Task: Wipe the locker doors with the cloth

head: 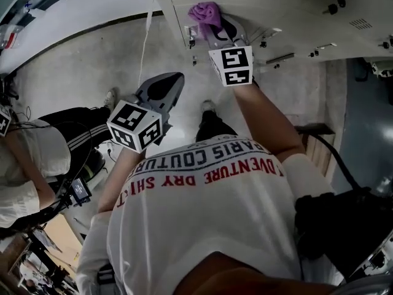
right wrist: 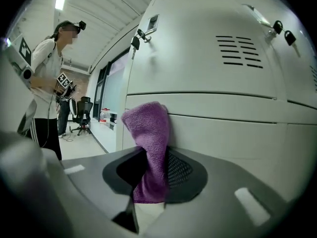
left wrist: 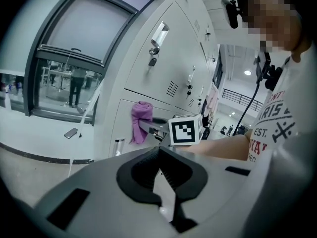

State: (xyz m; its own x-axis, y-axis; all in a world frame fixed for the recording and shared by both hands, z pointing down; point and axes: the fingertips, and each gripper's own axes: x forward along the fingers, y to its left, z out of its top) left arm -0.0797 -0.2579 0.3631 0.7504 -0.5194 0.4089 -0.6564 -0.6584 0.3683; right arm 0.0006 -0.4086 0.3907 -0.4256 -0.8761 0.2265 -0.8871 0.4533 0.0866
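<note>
hand-held grippers (head: 175,82) (head: 218,29): 2 | purple cloth (head: 206,12): 1 | persons (head: 215,214) (right wrist: 47,83): 2 | office chair (right wrist: 84,114): 1

Fuzzy terry cloth (right wrist: 148,128); smooth painted-metal locker doors (right wrist: 223,133) (faintly glossy).

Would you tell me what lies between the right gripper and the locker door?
The purple cloth, held by the right gripper with its jaws shut on it, top bunched against the locker door; the right gripper view shows this.
</note>
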